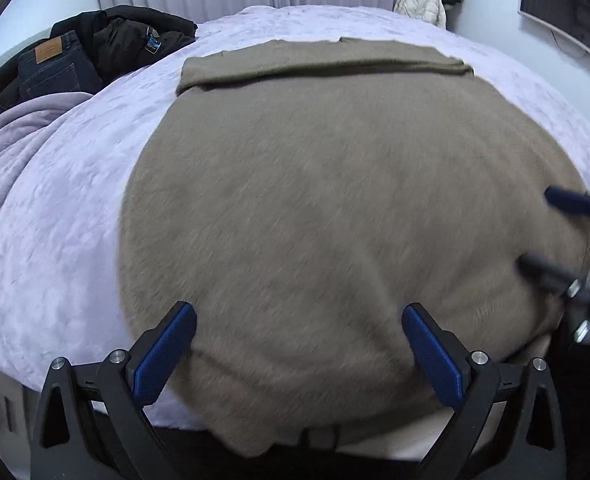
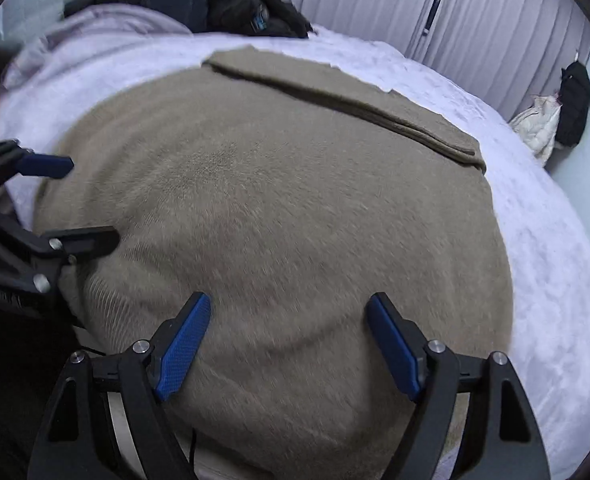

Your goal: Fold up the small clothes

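I am looking down at the tan garment [image 1: 335, 200] lying spread flat on the bed [image 1: 55, 220], its far edge already folded over into a narrow band [image 1: 323, 60]. I am holding the left gripper [image 1: 299, 354] and the right gripper [image 2: 287, 344] over the near hem, both sets of fingers standing wide apart and gripping nothing. I judge the next fold is in hand: each gripper needs to drop onto the near edge, pinch it, and carry it toward the band.
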Action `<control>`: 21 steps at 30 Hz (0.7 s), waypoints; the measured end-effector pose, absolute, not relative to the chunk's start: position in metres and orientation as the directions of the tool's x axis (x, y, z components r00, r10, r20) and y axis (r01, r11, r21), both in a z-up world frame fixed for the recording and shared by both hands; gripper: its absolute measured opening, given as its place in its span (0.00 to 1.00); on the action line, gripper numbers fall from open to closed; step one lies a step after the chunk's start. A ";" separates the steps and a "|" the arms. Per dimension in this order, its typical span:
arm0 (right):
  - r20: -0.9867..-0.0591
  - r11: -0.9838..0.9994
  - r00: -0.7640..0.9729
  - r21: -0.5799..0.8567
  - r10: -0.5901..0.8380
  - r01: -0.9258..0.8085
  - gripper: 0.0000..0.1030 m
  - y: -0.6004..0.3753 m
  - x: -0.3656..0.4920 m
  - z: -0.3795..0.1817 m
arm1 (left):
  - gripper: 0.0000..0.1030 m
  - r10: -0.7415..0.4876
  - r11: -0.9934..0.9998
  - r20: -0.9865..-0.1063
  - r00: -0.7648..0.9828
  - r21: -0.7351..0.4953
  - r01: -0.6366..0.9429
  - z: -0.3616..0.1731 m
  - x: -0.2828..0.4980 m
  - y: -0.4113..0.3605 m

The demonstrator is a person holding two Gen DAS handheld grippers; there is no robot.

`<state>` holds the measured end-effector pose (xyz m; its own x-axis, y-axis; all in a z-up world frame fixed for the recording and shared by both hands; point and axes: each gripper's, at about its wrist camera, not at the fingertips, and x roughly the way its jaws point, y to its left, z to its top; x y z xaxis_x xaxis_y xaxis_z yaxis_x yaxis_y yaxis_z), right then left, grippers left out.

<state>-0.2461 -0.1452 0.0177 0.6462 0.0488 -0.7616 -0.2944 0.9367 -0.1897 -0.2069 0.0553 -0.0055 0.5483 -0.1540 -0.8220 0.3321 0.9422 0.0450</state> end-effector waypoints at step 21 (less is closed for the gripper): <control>-0.742 0.947 0.671 -0.213 0.003 -0.239 0.82 -0.166 -0.256 0.049 | 1.00 -0.022 0.946 -0.824 0.567 0.167 0.279 0.000 -0.178 0.056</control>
